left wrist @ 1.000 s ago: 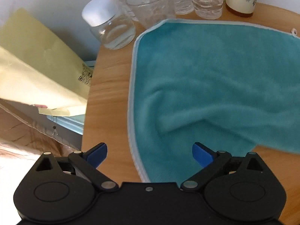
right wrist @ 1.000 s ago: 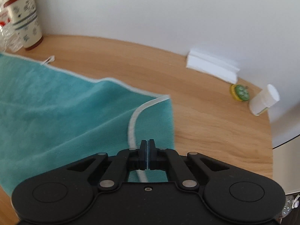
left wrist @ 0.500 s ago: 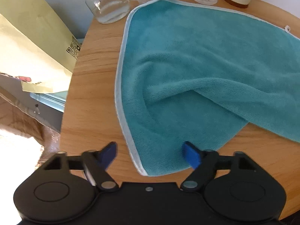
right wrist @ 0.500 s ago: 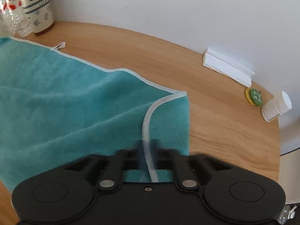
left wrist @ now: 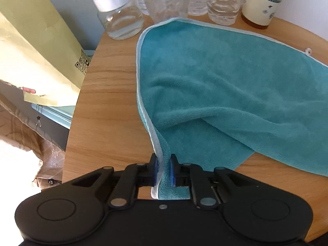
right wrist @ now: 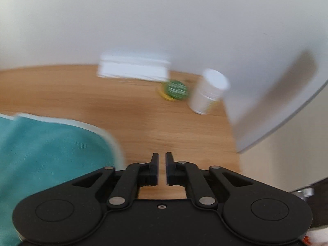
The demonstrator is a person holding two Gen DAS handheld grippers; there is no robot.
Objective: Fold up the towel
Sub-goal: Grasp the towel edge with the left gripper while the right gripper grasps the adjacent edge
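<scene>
The left tool (left wrist: pixel 163 171) has closed on the near corner of the towel (left wrist: pixel 235 86); half a second ago its blue pads stood wide apart on either side of that corner. Now the pale hem runs up between the pads and the cloth rises slightly from the table (left wrist: pixel 108 94) there. The right tool (right wrist: pixel 162 169) has gone the other way: a second ago it was pinching the towel's hem, and now its jaws stand a narrow gap apart with nothing between them, over bare wood. The towel (right wrist: pixel 51 153) lies to its left, blurred by motion.

So the grip has passed from one side to the other. My reading is that the left corner is now ready to be carried across, while the right side has been let down.

The left view shows the towel's lay: spread on the table, its far edge just in front of a jar (left wrist: pixel 121 18), glasses (left wrist: pixel 166 0) and a patterned bottle (left wrist: pixel 264 0), with a thick ridge crossing the middle and one layer lapping another near the front. It is not flat, and no neat fold shows. The right view shows none of that, but it does show the other end of the table: a white box (right wrist: pixel 133 68), a green lid (right wrist: pixel 175 89) and a small white bottle (right wrist: pixel 209 91), all well clear of the cloth.
</scene>
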